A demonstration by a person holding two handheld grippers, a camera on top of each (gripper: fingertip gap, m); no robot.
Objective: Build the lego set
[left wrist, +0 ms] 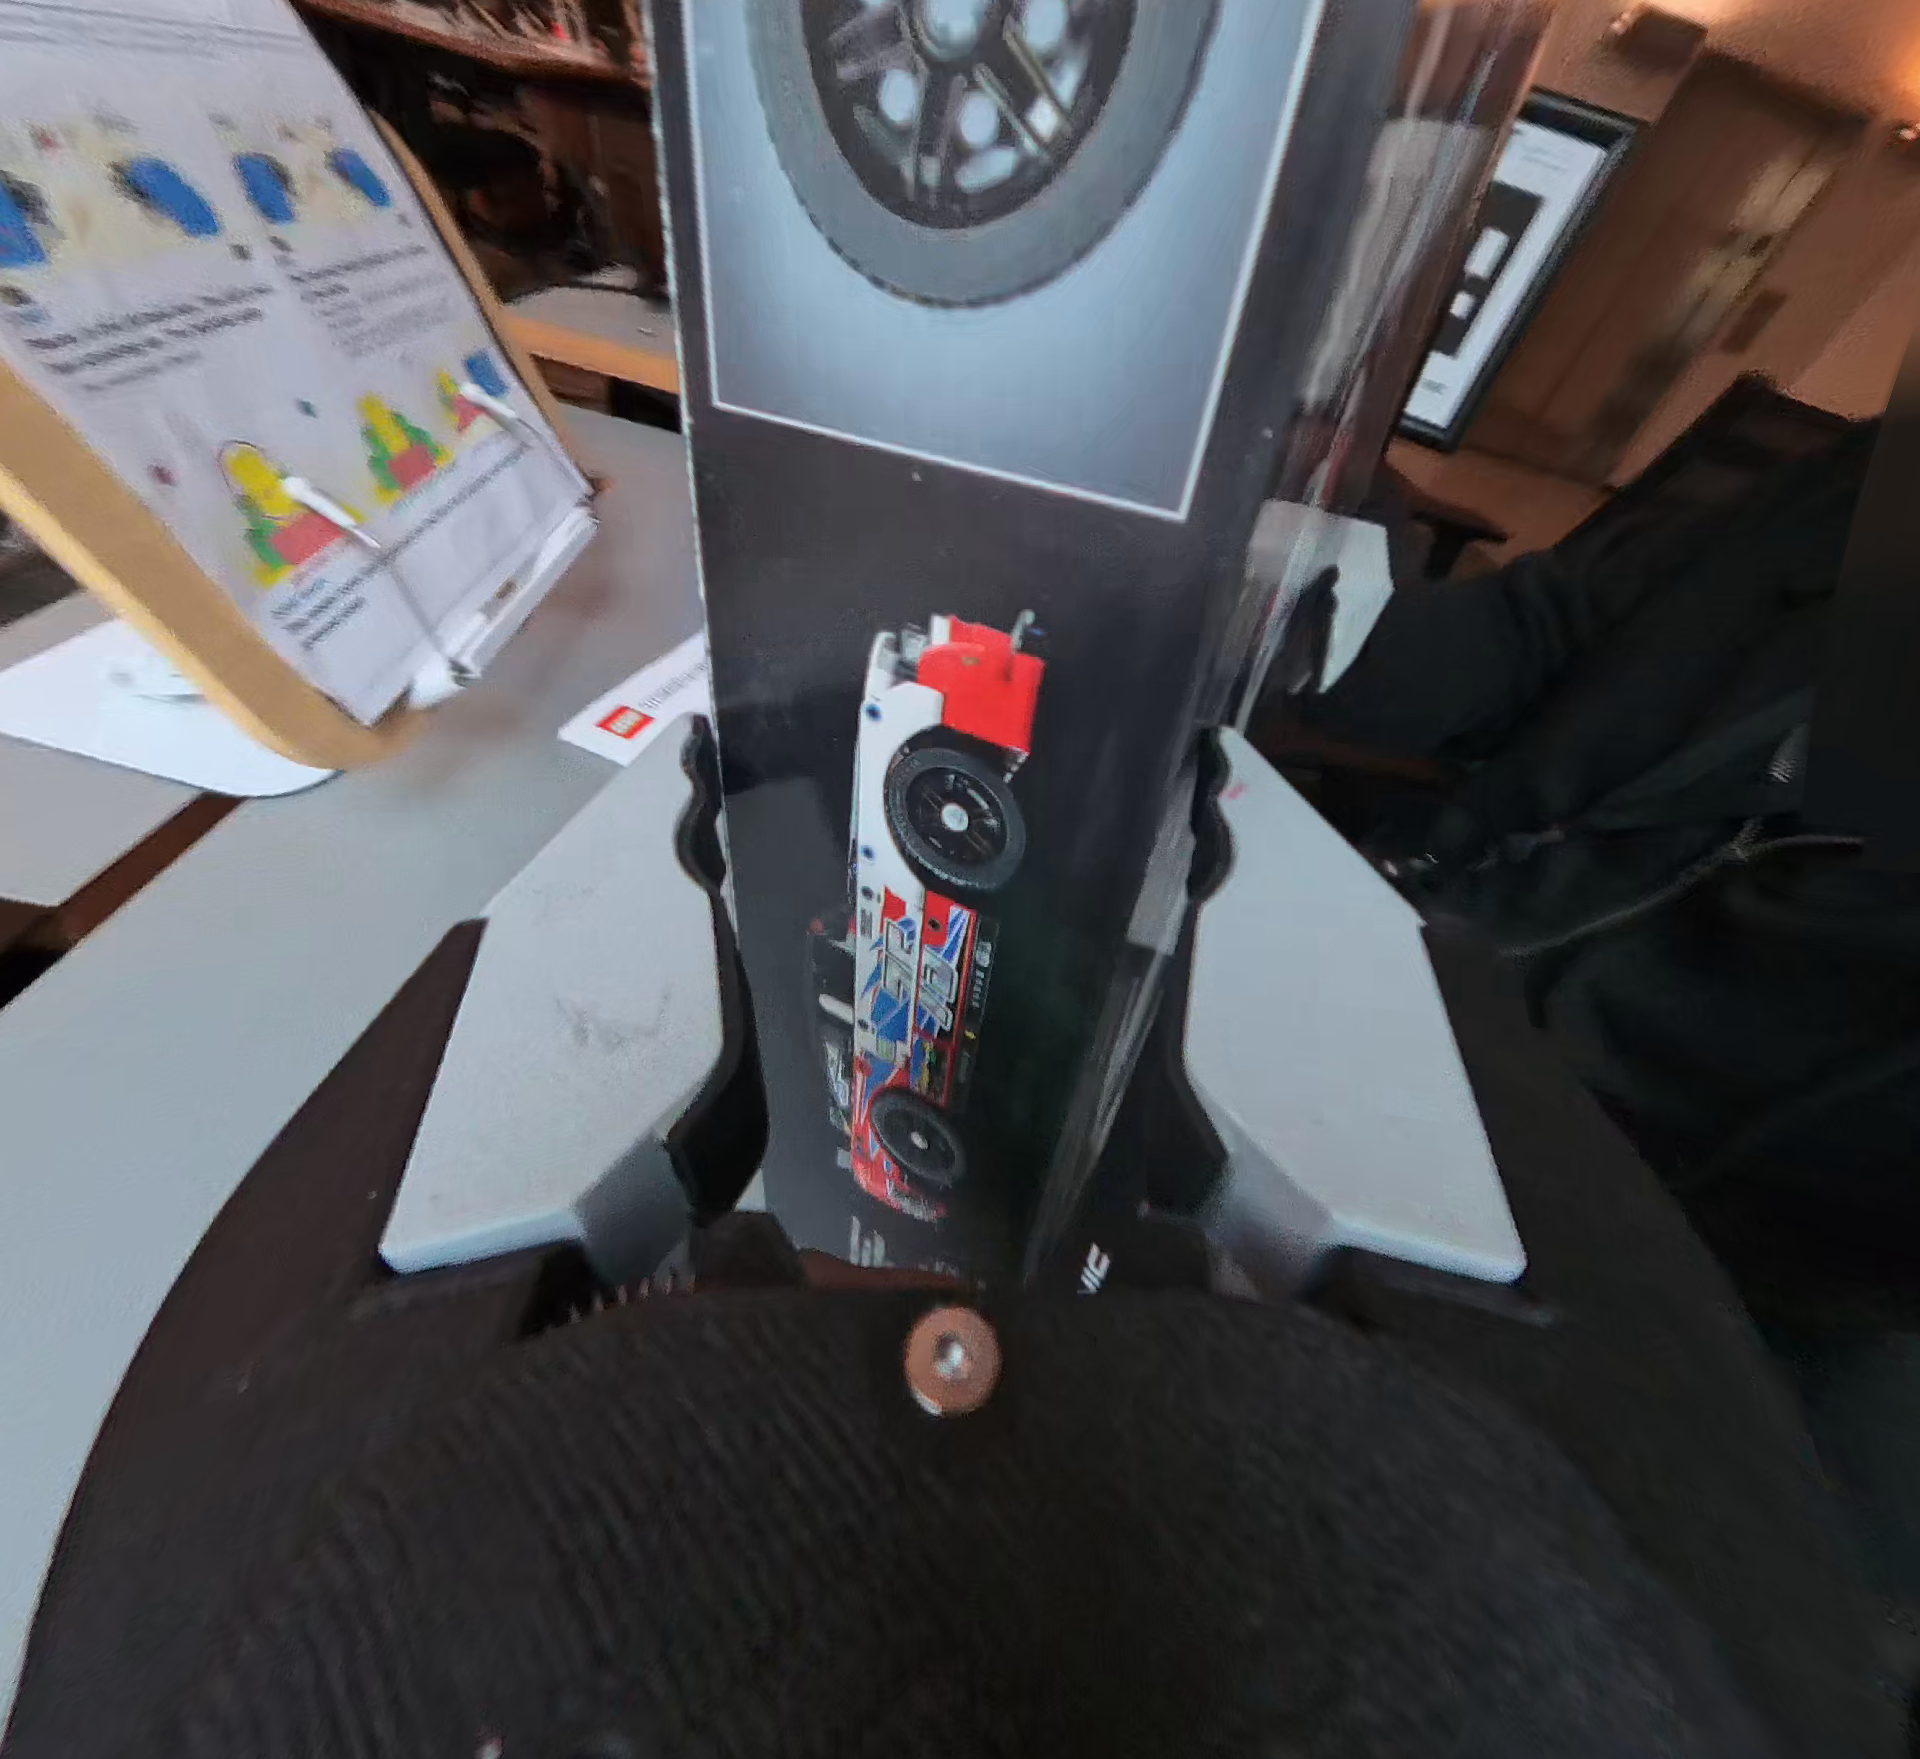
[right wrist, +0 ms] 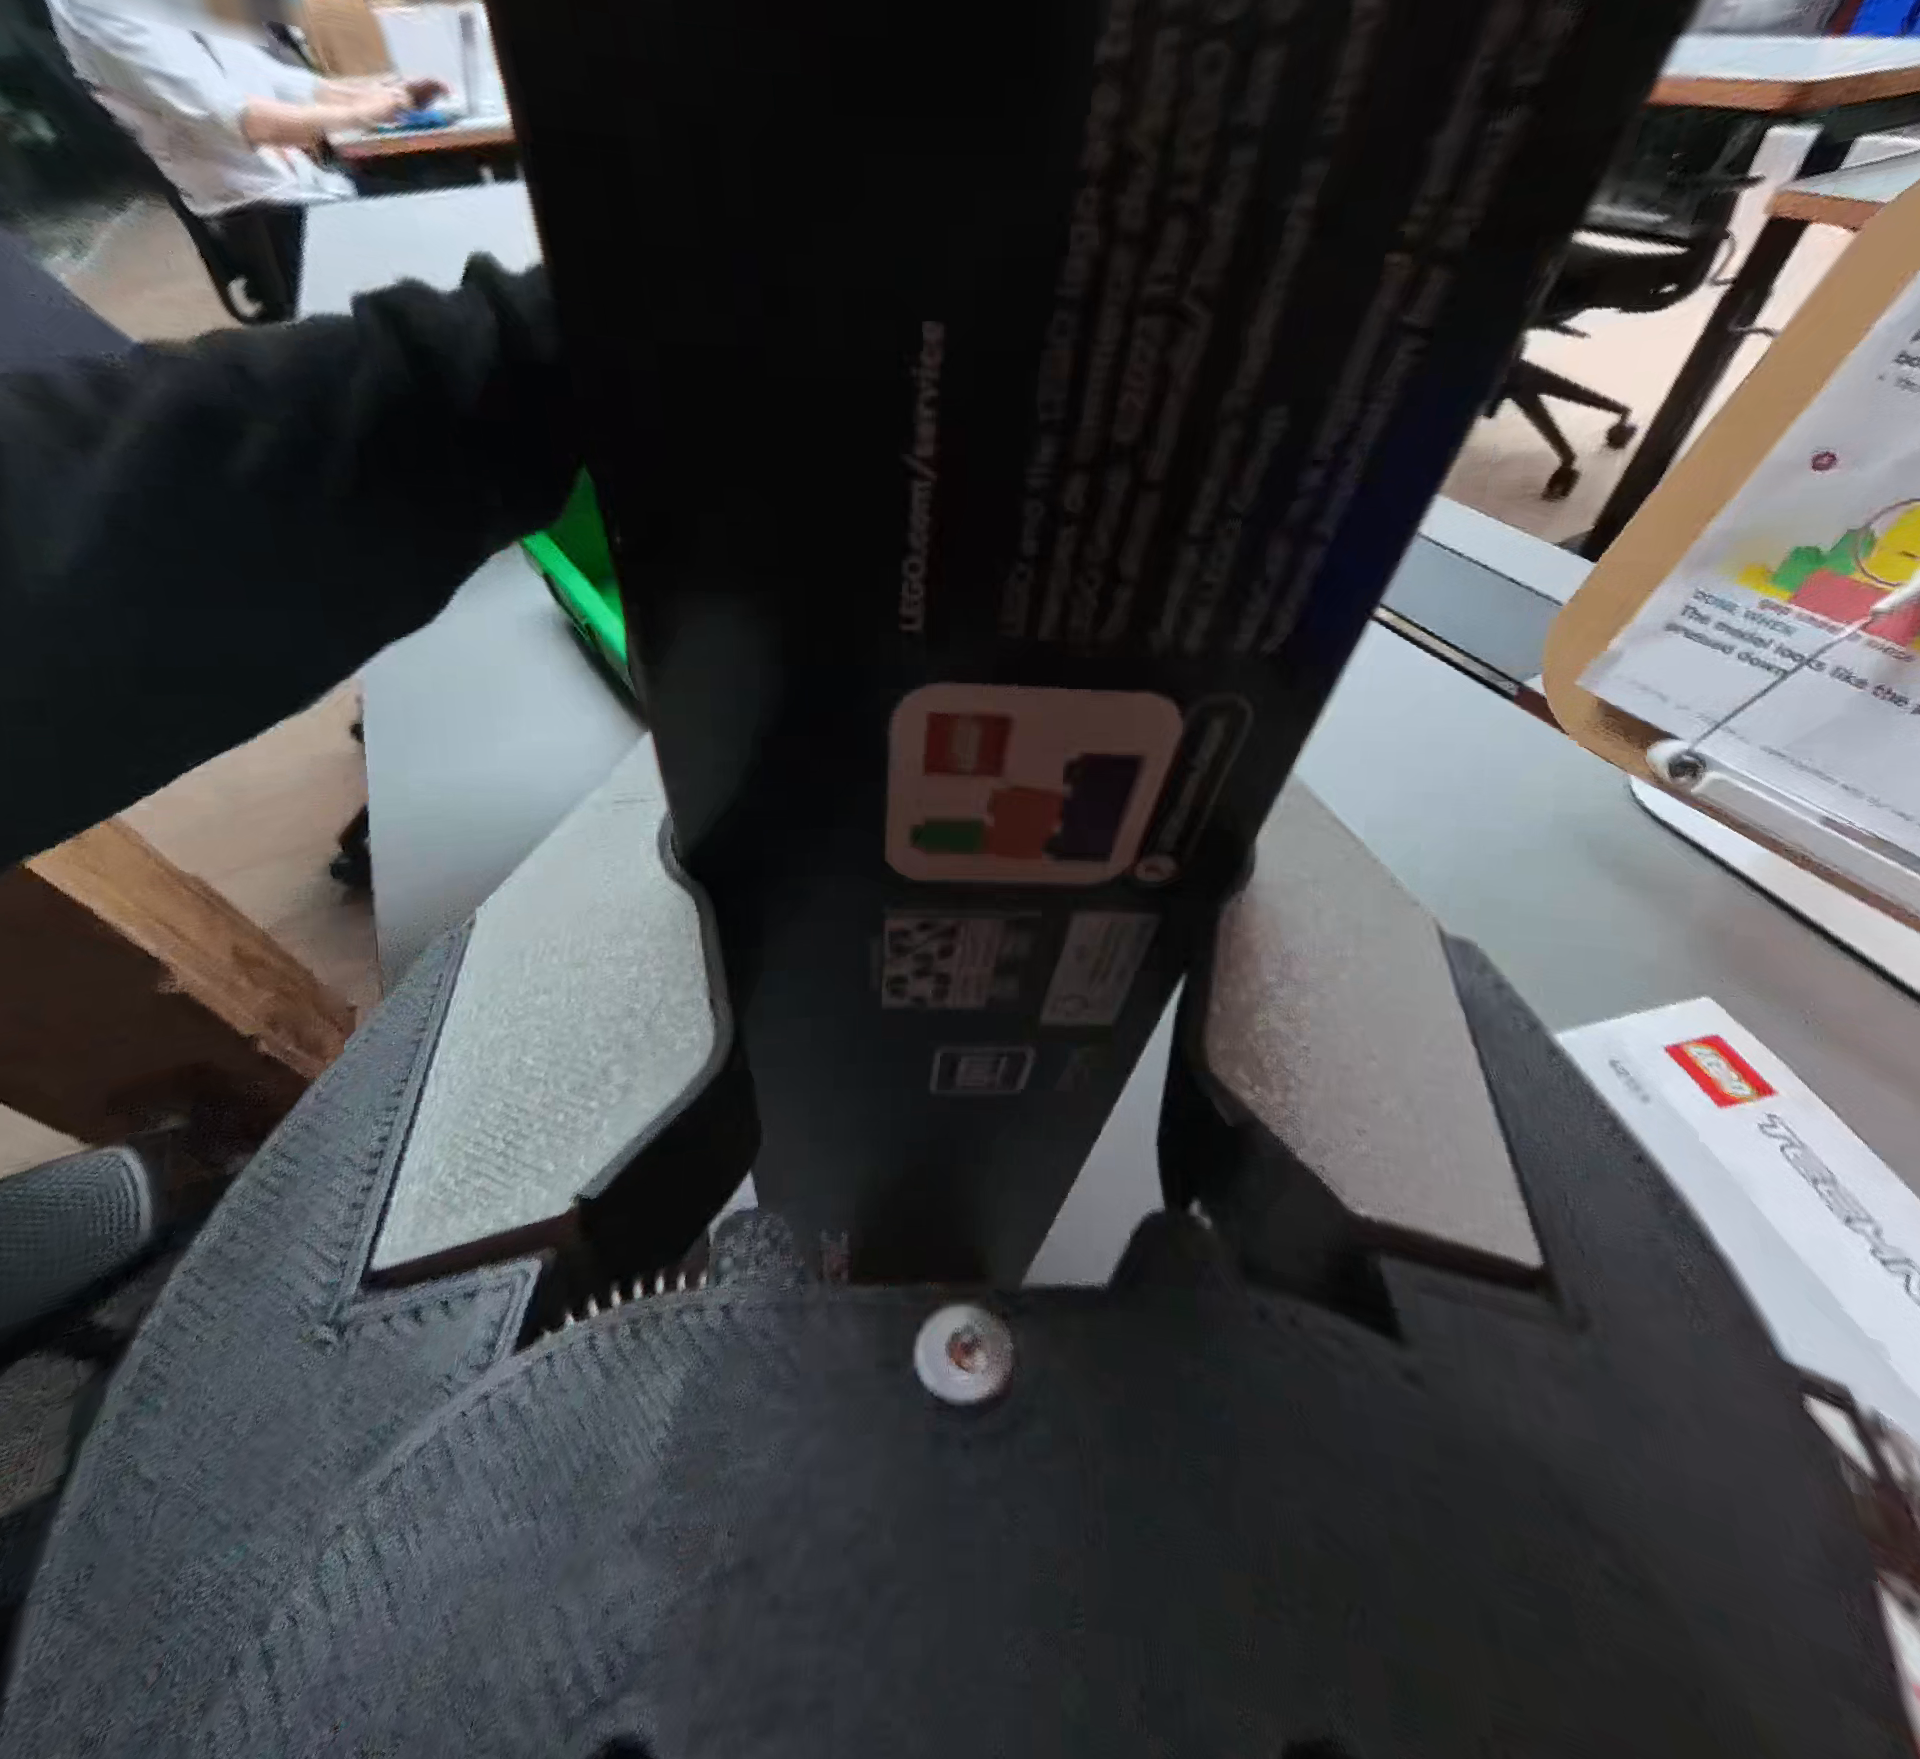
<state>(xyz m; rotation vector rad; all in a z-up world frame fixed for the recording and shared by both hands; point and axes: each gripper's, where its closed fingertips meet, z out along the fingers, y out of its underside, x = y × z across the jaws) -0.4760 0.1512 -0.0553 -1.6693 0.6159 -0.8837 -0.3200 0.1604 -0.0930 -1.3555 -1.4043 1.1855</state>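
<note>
A black lego set box (left wrist: 935, 514) stands between the fingers in my left wrist view. This narrow side has a wheel picture and a red, white and blue race car picture. My left gripper (left wrist: 956, 774) is shut on the box, held above the grey table (left wrist: 208, 1034). In the right wrist view my right gripper (right wrist: 956, 857) is shut on another narrow side of the same box (right wrist: 935, 359), which is black with small print and a white square emblem. Neither view shows the other gripper.
A wooden stand with an instruction sheet (left wrist: 208, 359) stands on the table and also shows in the right wrist view (right wrist: 1766, 566). A white booklet (right wrist: 1766, 1190) lies flat by it. A black sleeve (right wrist: 260, 483) reaches beside the box. A seated person (right wrist: 208, 109) is far behind. The gap from one gripper's tips to the other's is roughly 20 centimeters.
</note>
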